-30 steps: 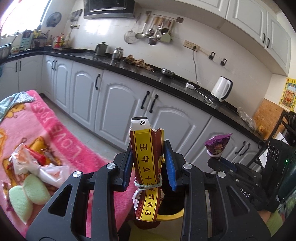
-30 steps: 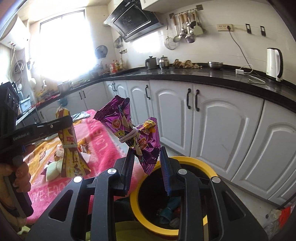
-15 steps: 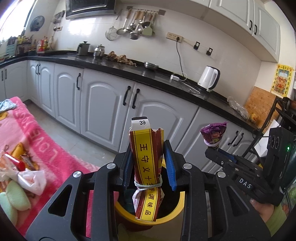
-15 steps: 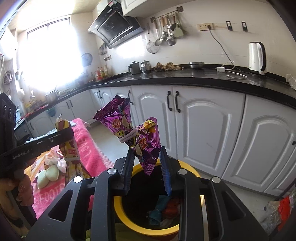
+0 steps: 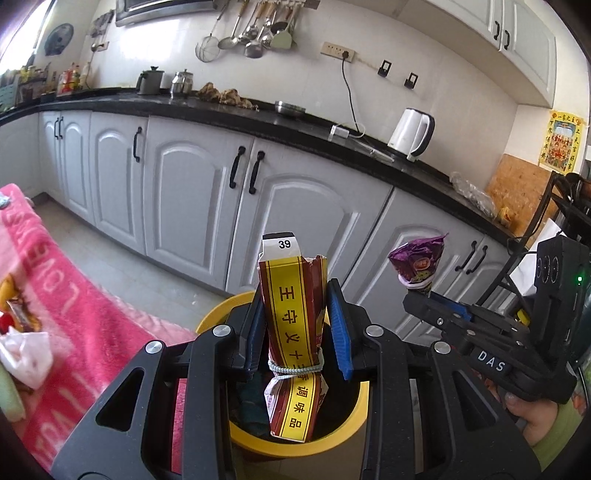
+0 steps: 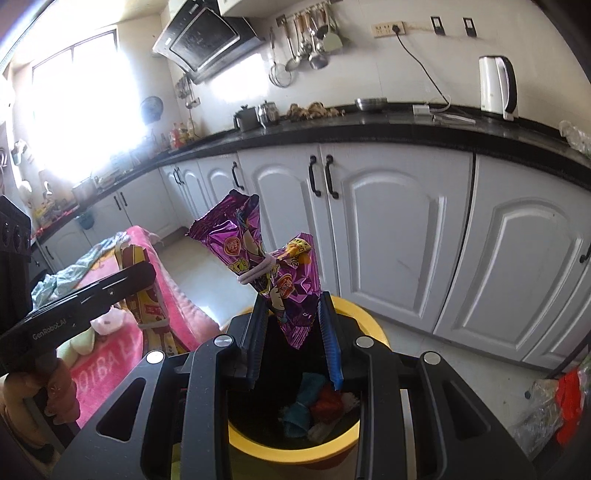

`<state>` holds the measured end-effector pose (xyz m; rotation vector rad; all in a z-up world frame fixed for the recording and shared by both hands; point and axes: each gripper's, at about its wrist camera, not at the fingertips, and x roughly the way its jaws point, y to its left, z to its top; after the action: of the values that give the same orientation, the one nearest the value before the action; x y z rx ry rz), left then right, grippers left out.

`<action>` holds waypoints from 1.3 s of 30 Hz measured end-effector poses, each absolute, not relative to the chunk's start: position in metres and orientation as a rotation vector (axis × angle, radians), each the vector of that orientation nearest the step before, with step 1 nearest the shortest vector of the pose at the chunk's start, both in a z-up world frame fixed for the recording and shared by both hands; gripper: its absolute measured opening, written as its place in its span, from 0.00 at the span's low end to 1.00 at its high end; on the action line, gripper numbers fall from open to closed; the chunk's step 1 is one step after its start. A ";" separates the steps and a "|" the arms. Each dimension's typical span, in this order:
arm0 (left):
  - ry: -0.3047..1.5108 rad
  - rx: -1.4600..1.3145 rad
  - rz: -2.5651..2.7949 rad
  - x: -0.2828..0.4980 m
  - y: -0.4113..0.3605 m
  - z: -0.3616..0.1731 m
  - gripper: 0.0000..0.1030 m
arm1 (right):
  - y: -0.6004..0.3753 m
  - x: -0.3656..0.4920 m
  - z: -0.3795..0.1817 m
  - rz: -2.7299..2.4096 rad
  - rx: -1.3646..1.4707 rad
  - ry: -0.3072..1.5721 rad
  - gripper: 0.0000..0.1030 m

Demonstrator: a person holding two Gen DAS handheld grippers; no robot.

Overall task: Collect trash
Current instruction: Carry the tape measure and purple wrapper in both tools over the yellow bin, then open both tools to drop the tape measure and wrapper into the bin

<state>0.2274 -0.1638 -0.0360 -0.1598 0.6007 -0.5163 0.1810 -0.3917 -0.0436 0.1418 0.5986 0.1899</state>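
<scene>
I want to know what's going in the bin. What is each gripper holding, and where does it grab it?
The left gripper pinches the red-and-yellow seasoning packet around its middle. The right gripper pinches the purple snack wrapper by its lower part.

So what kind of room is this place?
It looks like a home kitchen. There's a black countertop over white cabinets, a white electric kettle, and ladles and spoons hanging on the wall. The right view also shows a range hood.

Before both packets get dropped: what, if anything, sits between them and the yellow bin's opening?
Nothing visible. The red-and-yellow packet and the purple wrapper hang over the yellow bin, whose lidless mouth shows only trash inside.
</scene>
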 end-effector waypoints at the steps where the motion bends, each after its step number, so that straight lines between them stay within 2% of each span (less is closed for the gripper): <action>1: 0.607 -0.159 -0.519 0.230 -0.165 -0.040 0.24 | -0.391 0.183 -0.048 0.187 0.141 0.610 0.26; 15: 0.680 -0.170 -0.502 0.247 -0.167 -0.076 0.24 | -0.389 0.204 -0.090 0.164 0.145 0.729 0.28; 17: 0.687 -0.168 -0.498 0.248 -0.168 -0.079 0.24 | -0.391 0.205 -0.093 0.163 0.152 0.739 0.31; 19: 0.696 -0.172 -0.491 0.249 -0.167 -0.080 0.27 | -0.393 0.205 -0.093 0.148 0.159 0.739 0.46; 23: 0.703 -0.178 -0.467 0.249 -0.162 -0.080 0.44 | -0.400 0.203 -0.090 0.123 0.175 0.726 0.49; 26: 0.707 -0.187 -0.444 0.249 -0.157 -0.079 0.51 | -0.405 0.201 -0.088 0.106 0.188 0.716 0.54; 28: 0.705 -0.186 -0.424 0.248 -0.152 -0.077 0.60 | -0.406 0.200 -0.086 0.098 0.186 0.705 0.58; 31: 0.705 -0.198 -0.409 0.247 -0.145 -0.073 0.65 | -0.405 0.198 -0.082 0.095 0.184 0.693 0.62; 33: 0.708 -0.205 -0.391 0.246 -0.139 -0.072 0.77 | -0.403 0.197 -0.079 0.094 0.178 0.684 0.63; 35: 0.707 -0.214 -0.382 0.245 -0.133 -0.069 0.79 | -0.402 0.197 -0.077 0.096 0.172 0.680 0.64; 36: 0.707 -0.217 -0.377 0.244 -0.131 -0.069 0.88 | -0.401 0.196 -0.076 0.095 0.170 0.676 0.67; 37: 0.704 -0.222 -0.369 0.243 -0.127 -0.067 0.90 | -0.400 0.196 -0.075 0.092 0.170 0.672 0.72; 39: 0.701 -0.232 -0.365 0.242 -0.122 -0.064 0.89 | -0.399 0.194 -0.072 0.092 0.170 0.659 0.75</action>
<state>0.2420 -0.1223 -0.0644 -0.2320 0.7014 -0.3648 0.1941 -0.3991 -0.0718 0.1698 0.6586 0.0916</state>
